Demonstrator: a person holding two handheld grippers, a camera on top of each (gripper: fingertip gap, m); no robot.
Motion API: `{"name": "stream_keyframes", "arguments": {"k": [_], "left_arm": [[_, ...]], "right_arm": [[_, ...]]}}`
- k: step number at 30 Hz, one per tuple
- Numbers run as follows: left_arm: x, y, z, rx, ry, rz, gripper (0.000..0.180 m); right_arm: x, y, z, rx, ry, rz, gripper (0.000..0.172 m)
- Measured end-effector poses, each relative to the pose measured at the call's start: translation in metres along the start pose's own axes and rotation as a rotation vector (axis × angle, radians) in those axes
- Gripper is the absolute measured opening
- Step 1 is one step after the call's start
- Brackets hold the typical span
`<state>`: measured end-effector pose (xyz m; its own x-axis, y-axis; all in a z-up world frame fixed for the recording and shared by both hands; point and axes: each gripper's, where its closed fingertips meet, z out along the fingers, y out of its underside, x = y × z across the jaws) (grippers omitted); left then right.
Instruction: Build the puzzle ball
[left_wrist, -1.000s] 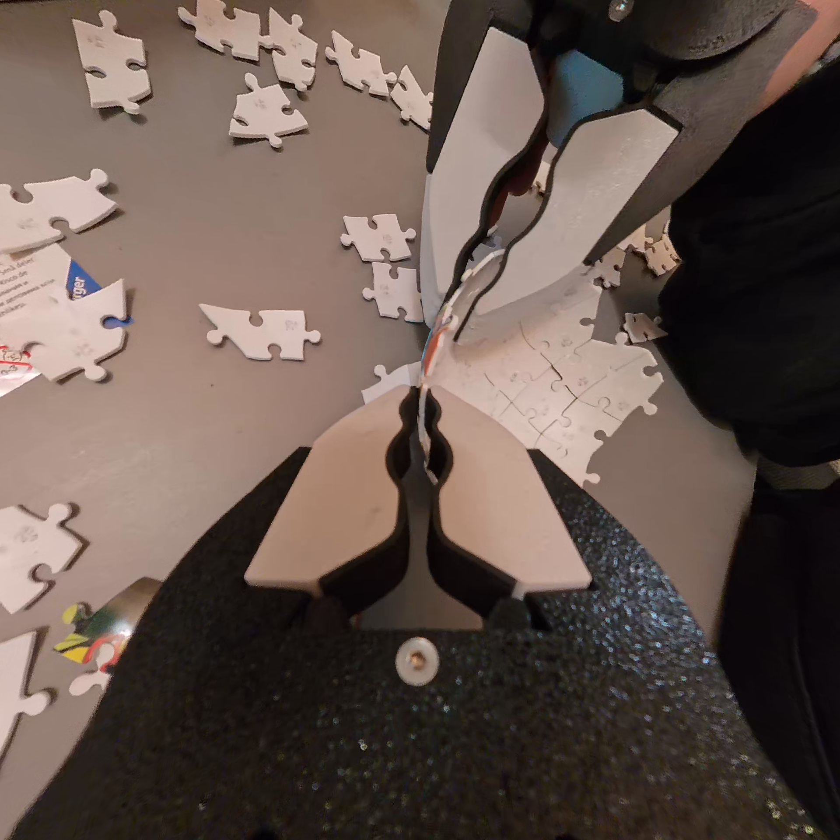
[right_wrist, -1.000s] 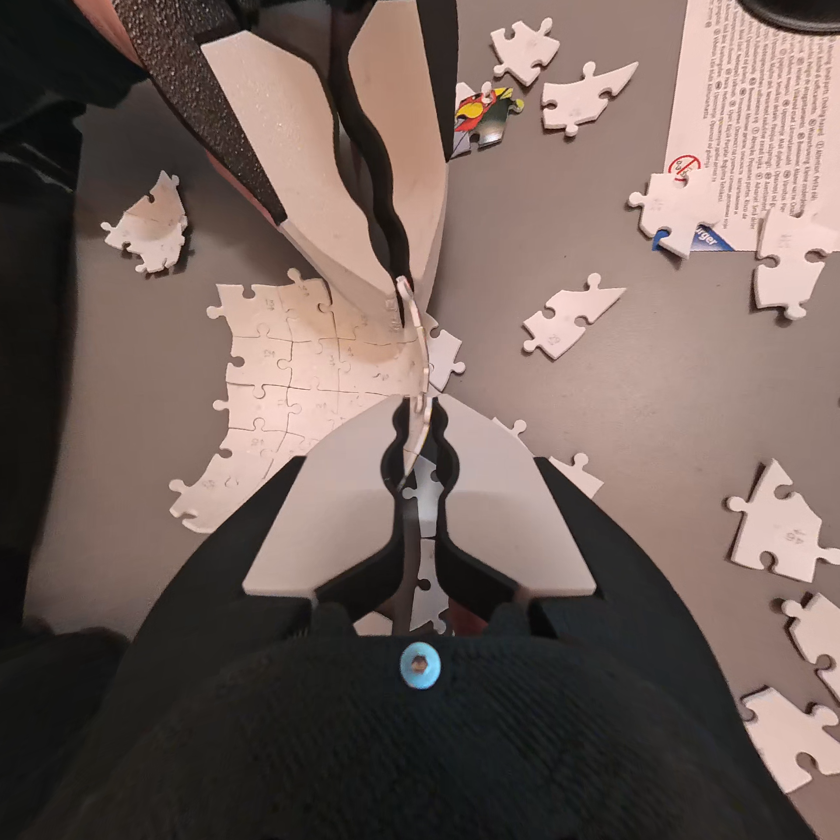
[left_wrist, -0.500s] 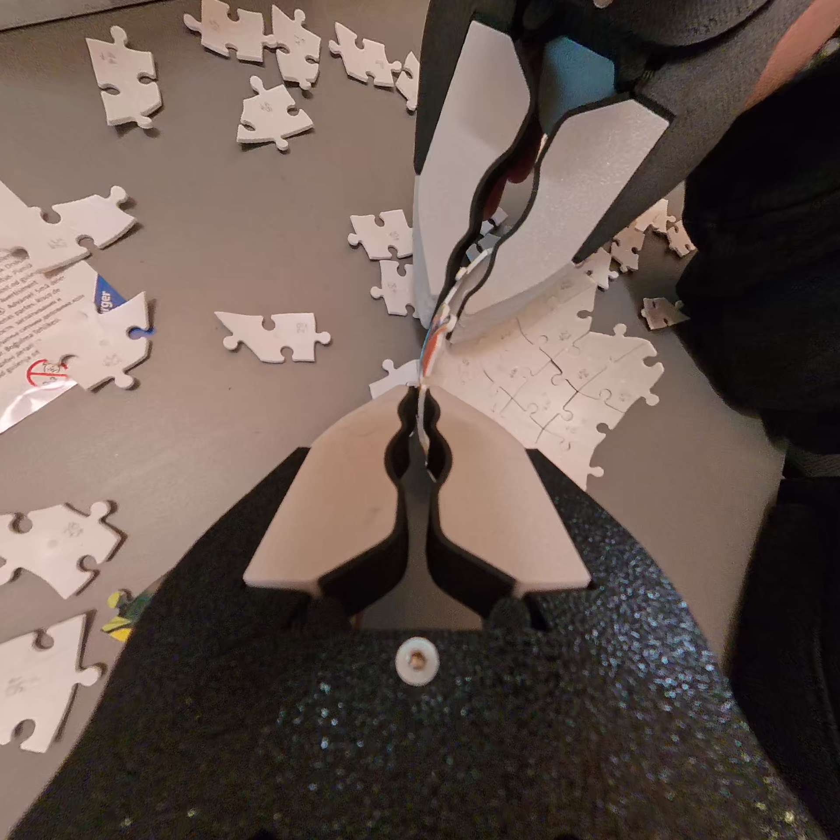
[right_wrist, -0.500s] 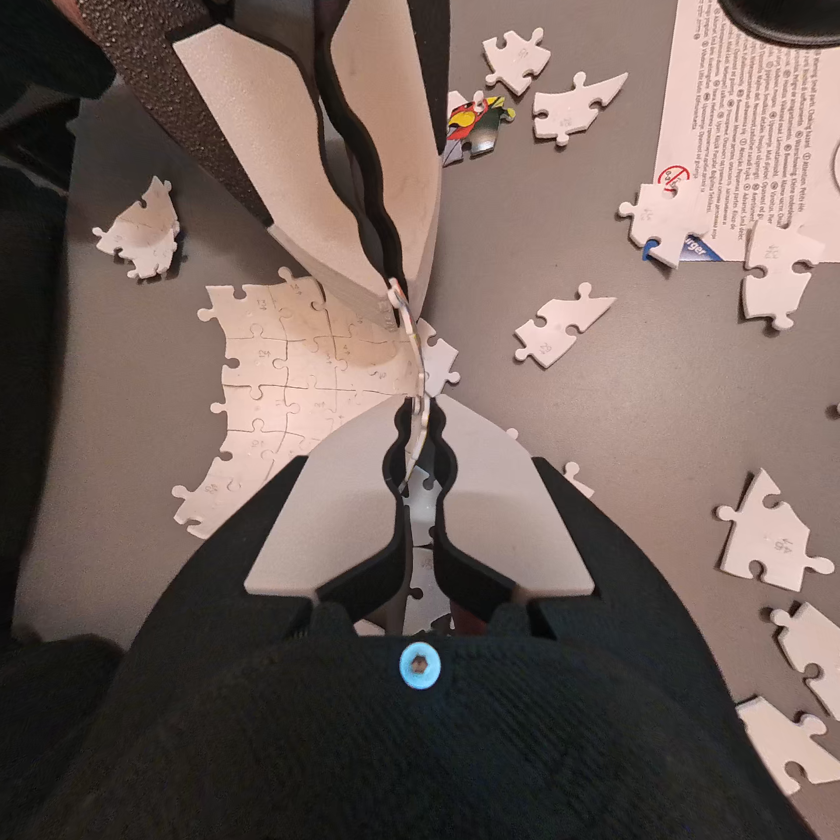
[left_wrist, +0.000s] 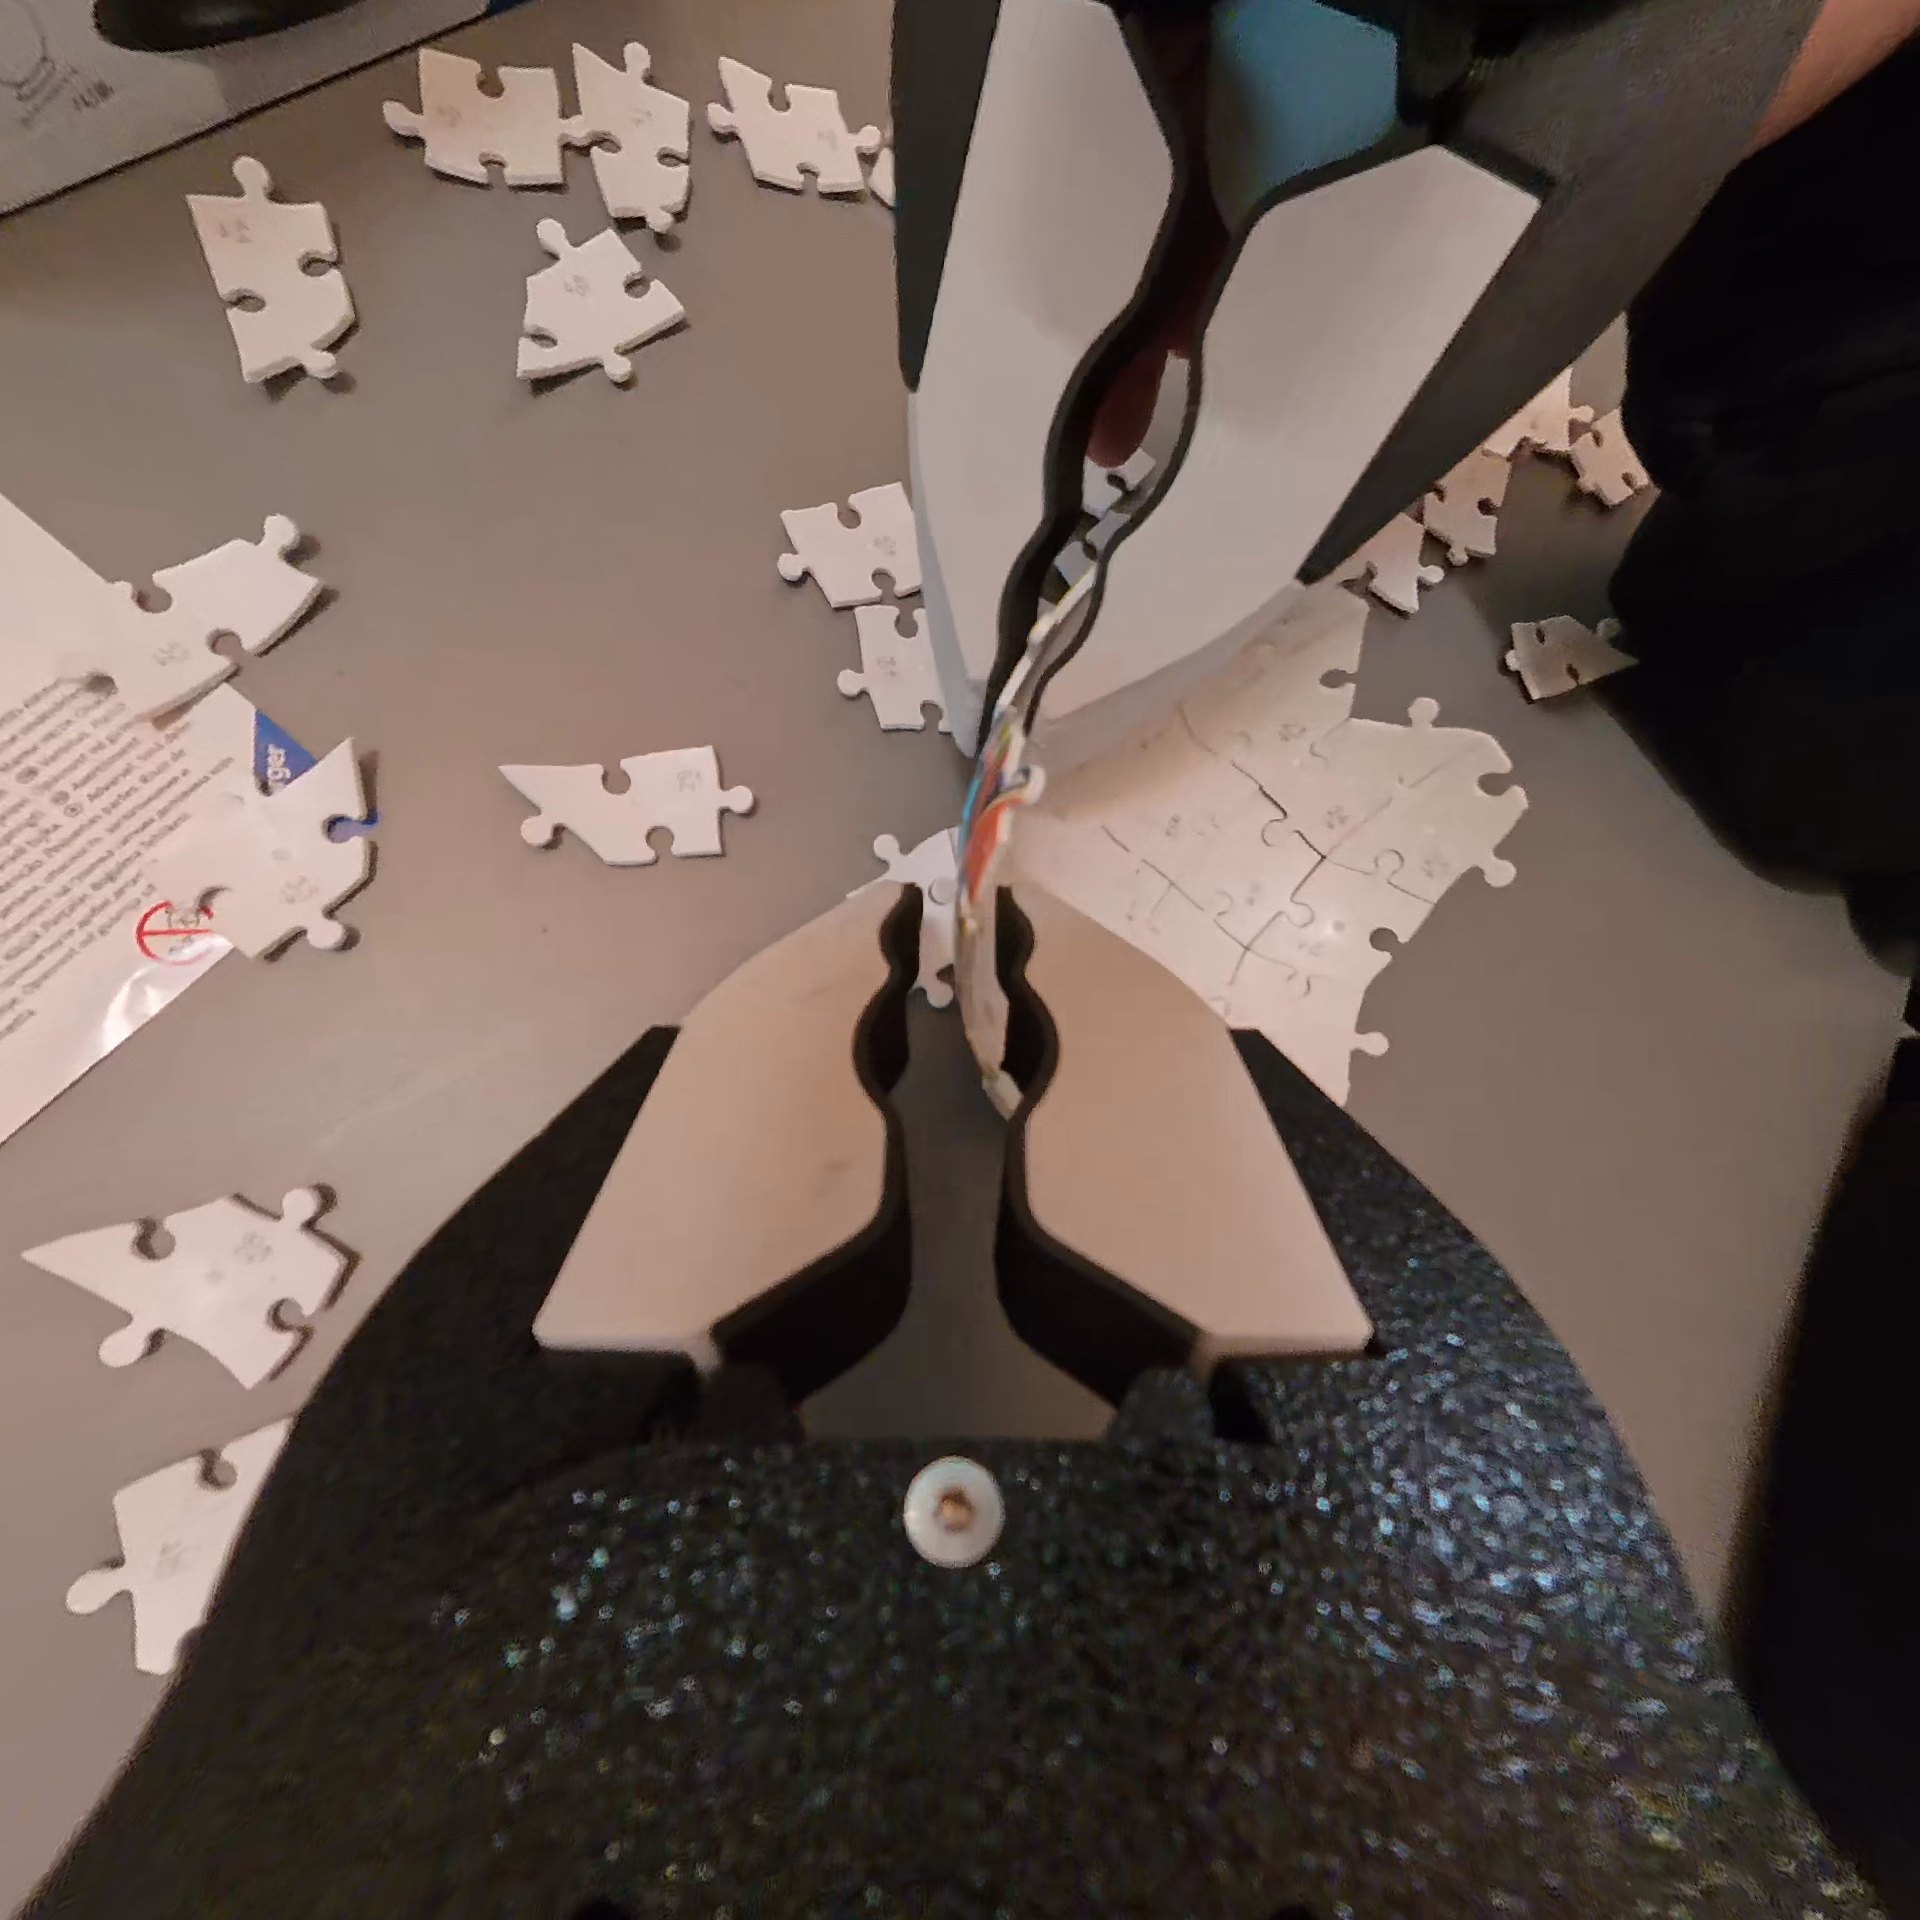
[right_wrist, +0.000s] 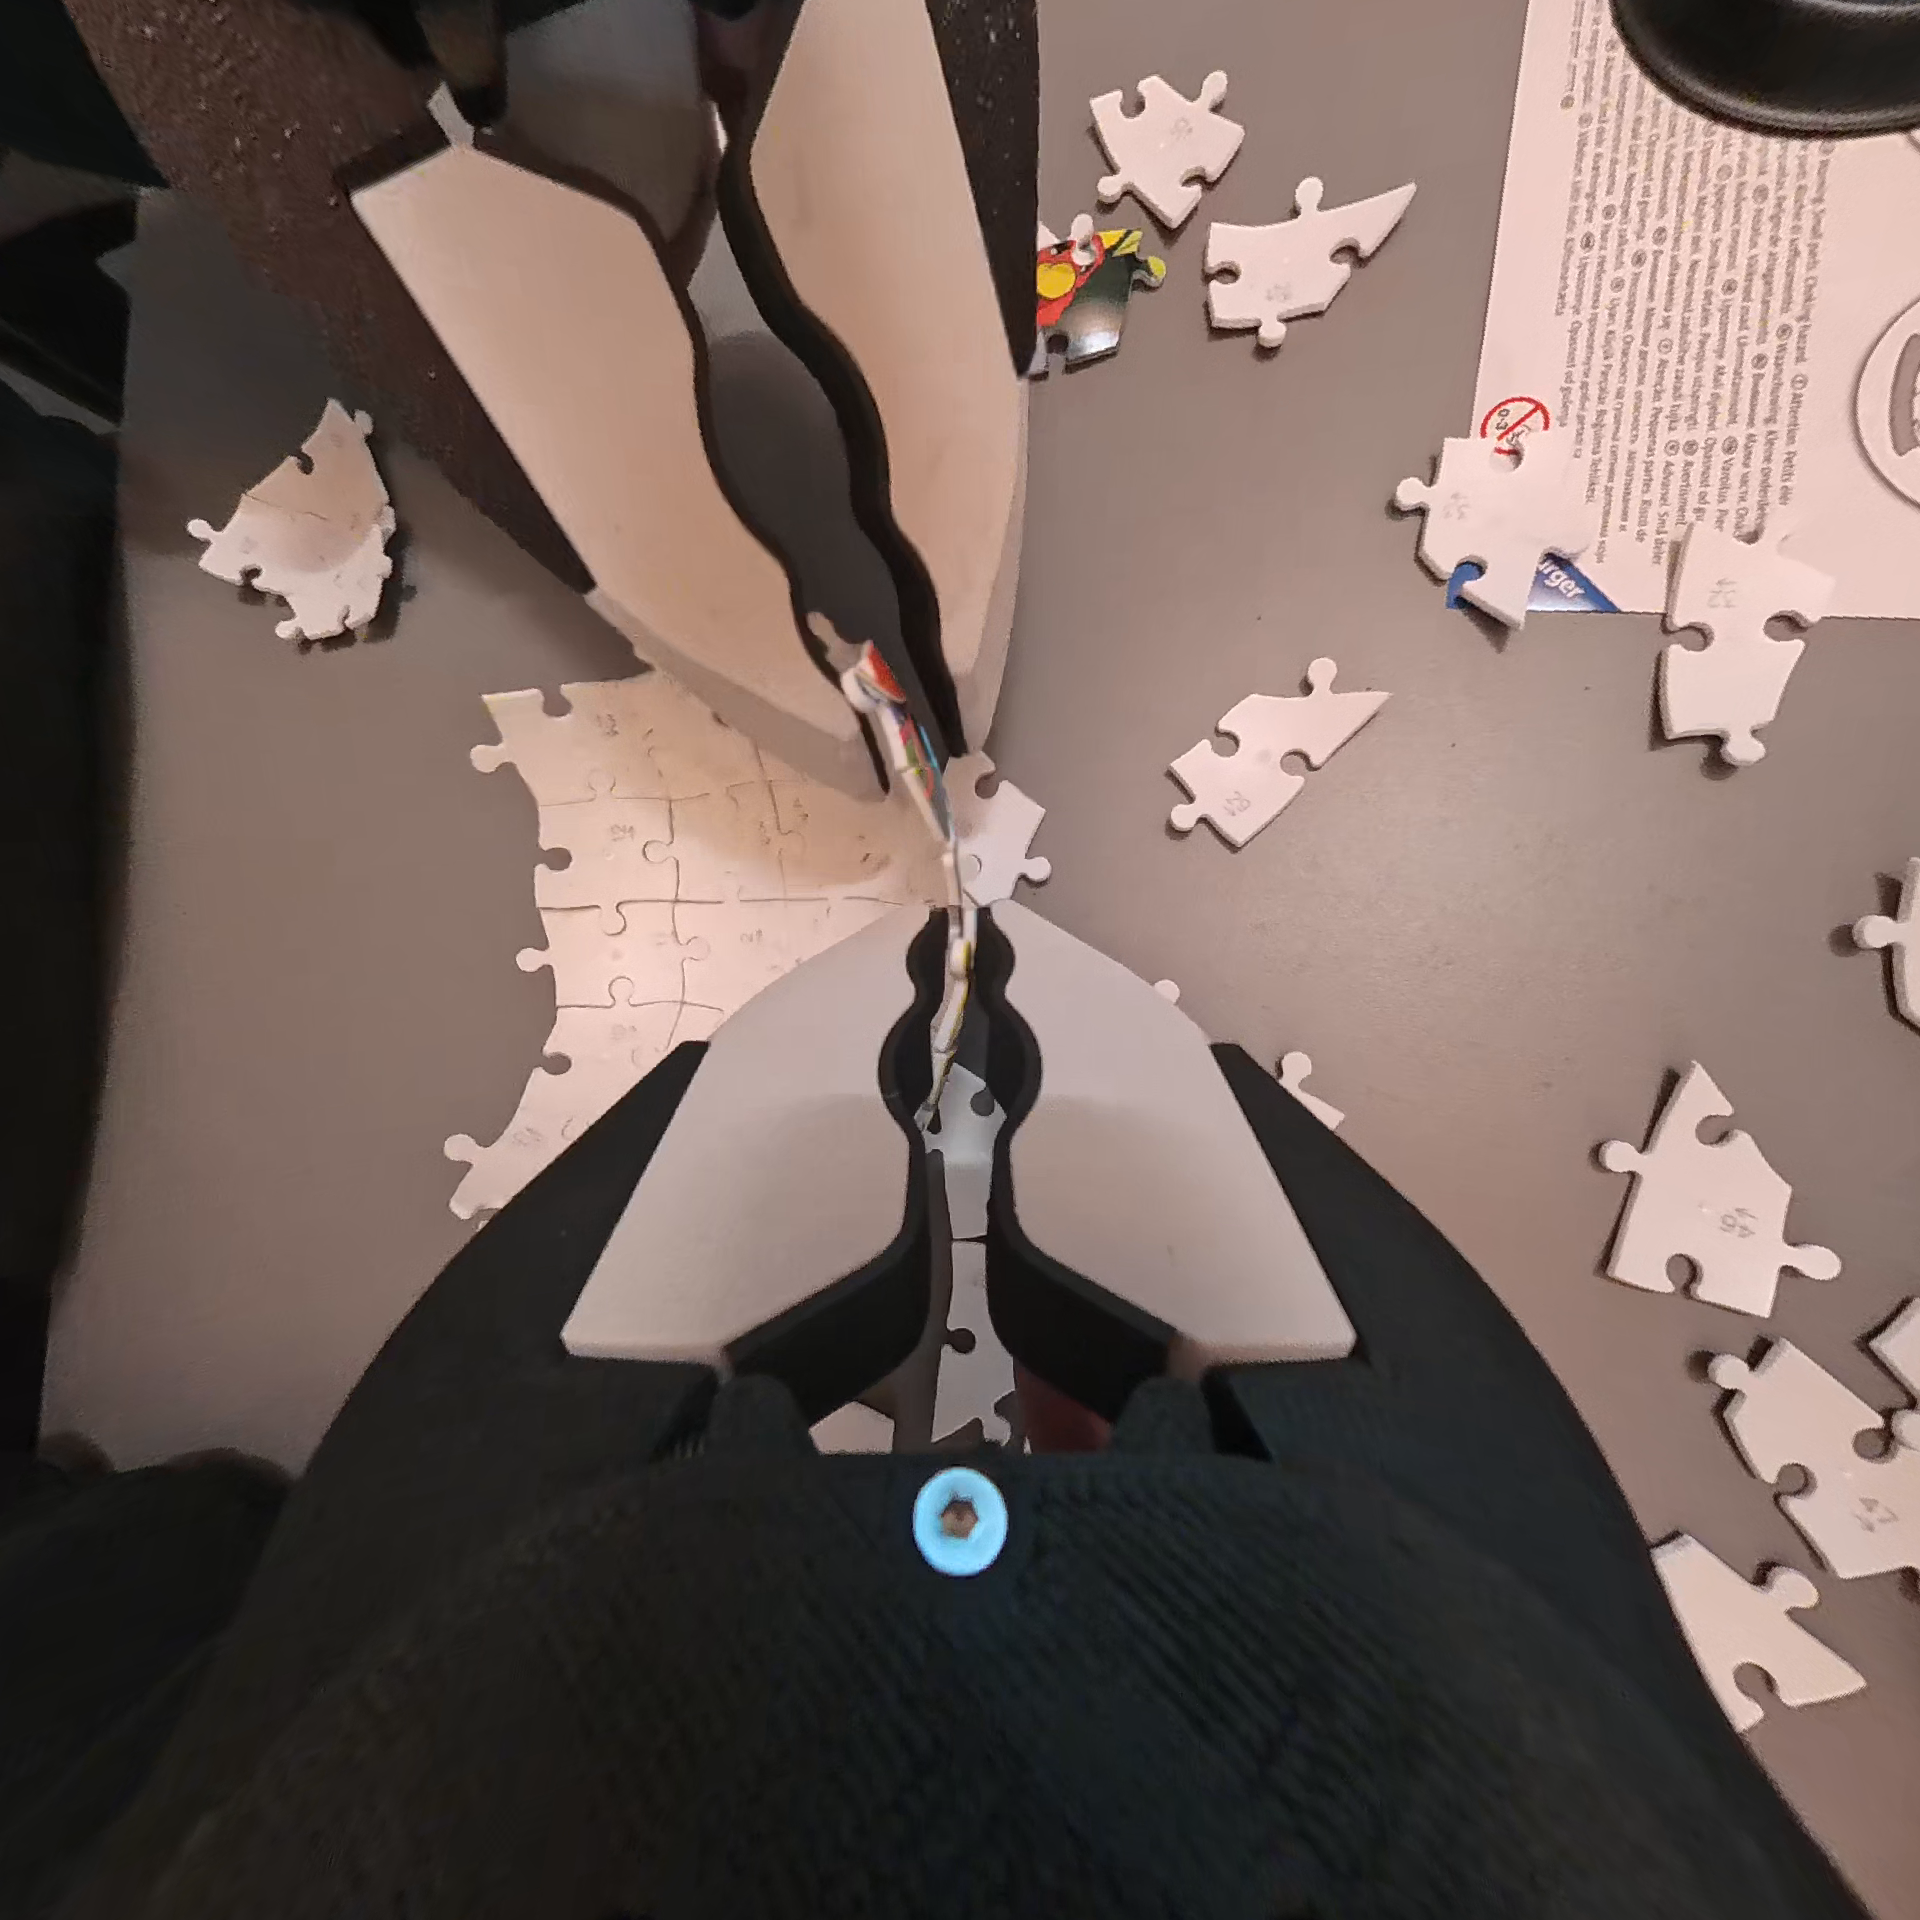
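Observation:
A joined strip of puzzle pieces (left_wrist: 987, 831) with a coloured printed face stands on edge between the two grippers, above a patch of assembled white face-down pieces (left_wrist: 1299, 852) on the grey table. My left gripper (left_wrist: 958, 904) is open: the strip's near end leans on the right finger and there is a gap to the left finger (left_wrist: 790, 1091). My right gripper (right_wrist: 956, 925) is shut on the strip's other end (right_wrist: 930, 790). It shows at the top of the left wrist view (left_wrist: 1023, 707), and the left gripper shows at the top of the right wrist view (right_wrist: 914, 743). The patch also shows there (right_wrist: 675, 883).
Several loose white puzzle pieces lie around, such as one to the left (left_wrist: 623, 810) and one to the right (right_wrist: 1268, 769). One piece lies coloured side up (right_wrist: 1091, 281). A printed paper sheet (right_wrist: 1704, 312) lies at the table's far side. A person's dark sleeve (left_wrist: 1766, 520) is close by. Less than 4 cm separates the two grippers' tips.
My left gripper's jaws have come apart and let go of the strip. My right gripper still pinches it. Both grippers stay close together over the assembled patch.

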<state>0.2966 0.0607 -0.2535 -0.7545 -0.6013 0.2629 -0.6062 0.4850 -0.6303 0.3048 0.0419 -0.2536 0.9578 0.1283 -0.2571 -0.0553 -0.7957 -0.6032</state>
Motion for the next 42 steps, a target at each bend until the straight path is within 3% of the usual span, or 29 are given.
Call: {"name": "stream_keyframes", "arguments": {"k": [11,27,36,42], "left_arm": [[0.009,0.006,0.015,-0.132,0.07,-0.012,0.005],[0.011,0.007,0.014,-0.139,0.107,-0.065,0.003],[0.007,0.011,0.008,-0.203,0.02,0.062,0.005],[0.008,0.006,0.011,-0.17,0.036,0.03,0.003]], "right_arm": [[-0.008,-0.006,0.0,-0.016,0.01,-0.067,0.005],[-0.008,-0.008,0.001,-0.024,0.025,-0.098,0.005],[-0.006,-0.007,-0.001,-0.017,0.039,-0.104,0.004],[-0.009,-0.006,0.002,-0.011,0.025,-0.159,0.005]]}}
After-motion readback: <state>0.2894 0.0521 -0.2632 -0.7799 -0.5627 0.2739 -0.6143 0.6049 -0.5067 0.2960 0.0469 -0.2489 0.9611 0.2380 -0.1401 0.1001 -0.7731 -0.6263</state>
